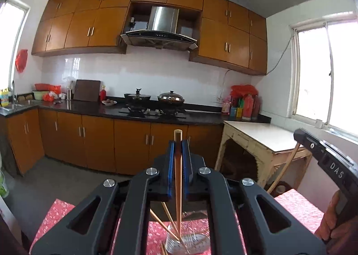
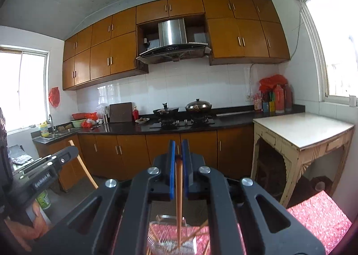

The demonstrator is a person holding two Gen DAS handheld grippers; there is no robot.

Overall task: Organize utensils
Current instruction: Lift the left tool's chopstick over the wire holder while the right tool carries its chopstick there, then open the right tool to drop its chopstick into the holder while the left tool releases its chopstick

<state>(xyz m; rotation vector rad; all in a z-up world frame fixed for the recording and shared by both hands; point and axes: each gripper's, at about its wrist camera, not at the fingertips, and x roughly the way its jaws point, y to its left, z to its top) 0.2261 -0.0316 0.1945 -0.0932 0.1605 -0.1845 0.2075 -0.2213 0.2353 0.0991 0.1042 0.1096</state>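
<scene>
Left tool (image 1: 178, 143) and right tool (image 2: 178, 143) each clamped around an upright chopstick (image 1: 178, 178) above wire basket (image 1: 190, 243)

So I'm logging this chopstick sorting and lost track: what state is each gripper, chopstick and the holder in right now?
Left gripper: shut on a wooden chopstick.
Right gripper: shut on another wooden chopstick.
Both held chopsticks: near upright, lower tips over the wire holder.
Round metal wire holder: on the red patterned cloth, loose chopsticks leaning in it.
</scene>
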